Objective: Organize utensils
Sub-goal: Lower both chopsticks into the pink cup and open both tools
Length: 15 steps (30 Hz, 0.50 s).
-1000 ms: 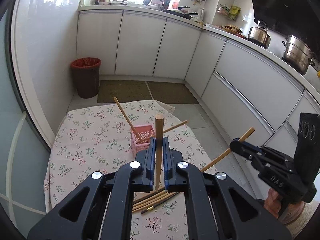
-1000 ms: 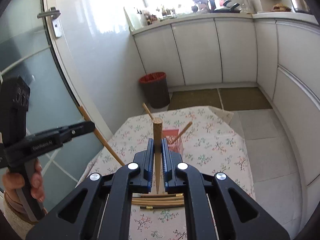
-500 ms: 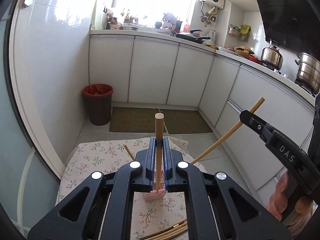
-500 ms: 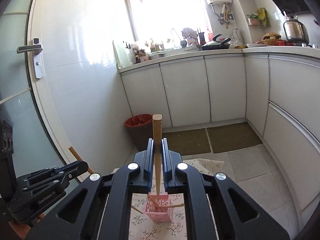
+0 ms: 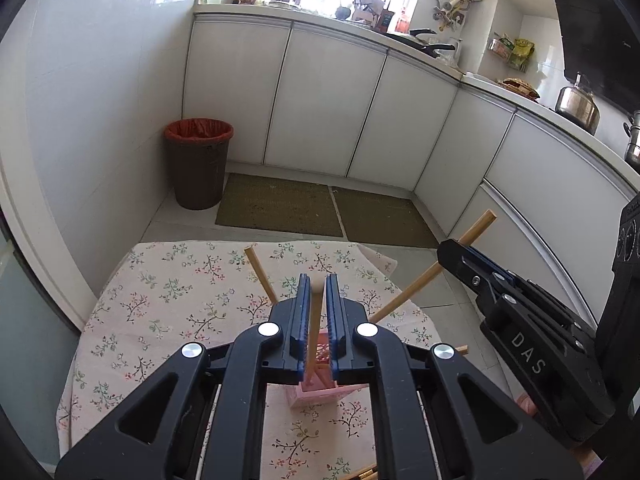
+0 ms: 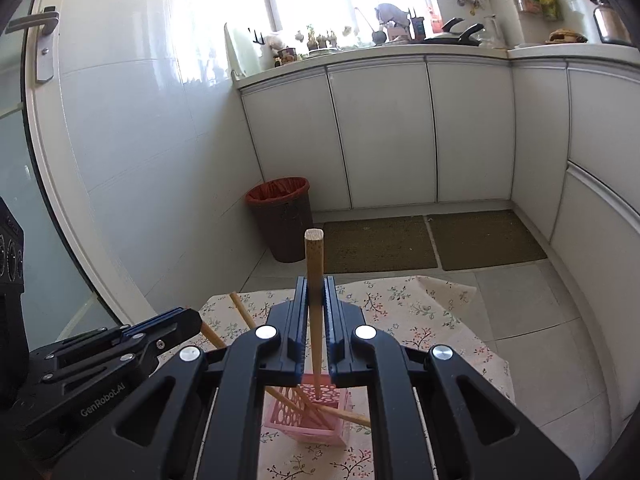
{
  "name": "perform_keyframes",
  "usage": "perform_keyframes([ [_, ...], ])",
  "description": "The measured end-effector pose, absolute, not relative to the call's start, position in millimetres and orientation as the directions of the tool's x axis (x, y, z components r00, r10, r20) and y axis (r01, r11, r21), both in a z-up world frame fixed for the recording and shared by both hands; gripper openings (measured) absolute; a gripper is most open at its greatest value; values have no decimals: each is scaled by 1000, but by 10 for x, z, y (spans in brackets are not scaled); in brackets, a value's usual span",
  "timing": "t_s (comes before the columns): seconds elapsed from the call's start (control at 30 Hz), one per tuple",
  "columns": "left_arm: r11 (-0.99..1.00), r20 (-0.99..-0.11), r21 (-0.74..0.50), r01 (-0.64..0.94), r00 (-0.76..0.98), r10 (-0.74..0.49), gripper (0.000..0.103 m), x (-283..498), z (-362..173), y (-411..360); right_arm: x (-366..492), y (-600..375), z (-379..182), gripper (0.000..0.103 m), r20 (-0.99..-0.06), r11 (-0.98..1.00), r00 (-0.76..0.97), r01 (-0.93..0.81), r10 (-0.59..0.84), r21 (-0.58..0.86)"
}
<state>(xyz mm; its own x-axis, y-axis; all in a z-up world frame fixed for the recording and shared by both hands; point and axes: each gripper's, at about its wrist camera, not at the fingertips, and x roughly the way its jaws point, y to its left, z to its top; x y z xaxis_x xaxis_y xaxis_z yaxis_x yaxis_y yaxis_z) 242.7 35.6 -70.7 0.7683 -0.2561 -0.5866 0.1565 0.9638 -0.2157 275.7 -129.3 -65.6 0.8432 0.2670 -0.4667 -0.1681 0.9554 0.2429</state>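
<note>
Left gripper [image 5: 316,312] jaws opening, chopstick [image 5: 313,340] between them dropping toward pink basket [image 6: 308,420] near table centre. Right gripper [image 6: 316,320] clamped on its chopstick [image 6: 314,276]. Risk: light basket tips if a stick strikes its rim.

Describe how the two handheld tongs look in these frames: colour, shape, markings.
Both are matte black plastic with angular, triangular cut-out linkages and round silver screw heads. The left tongs and the right tongs carry ribbed blue pads on the inner faces of their narrow fingers. Seen side-on, one body reads "DAS" in white, the other "GenRobot.AI". No cables or sleeves are visible.
</note>
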Motion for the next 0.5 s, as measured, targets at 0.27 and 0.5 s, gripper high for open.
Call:
perform_keyframes([
  [0.27,974,-478,-200,109,856,-194,55,2138,-339,488,2495,-1362,-322,31,-417,969,883,-141,216,202],
  [0.5,984,-422,-162,77,896,-139,69,1826,-83,463,2194,-1376,-95,52,-385,982,911,-85,144,166],
])
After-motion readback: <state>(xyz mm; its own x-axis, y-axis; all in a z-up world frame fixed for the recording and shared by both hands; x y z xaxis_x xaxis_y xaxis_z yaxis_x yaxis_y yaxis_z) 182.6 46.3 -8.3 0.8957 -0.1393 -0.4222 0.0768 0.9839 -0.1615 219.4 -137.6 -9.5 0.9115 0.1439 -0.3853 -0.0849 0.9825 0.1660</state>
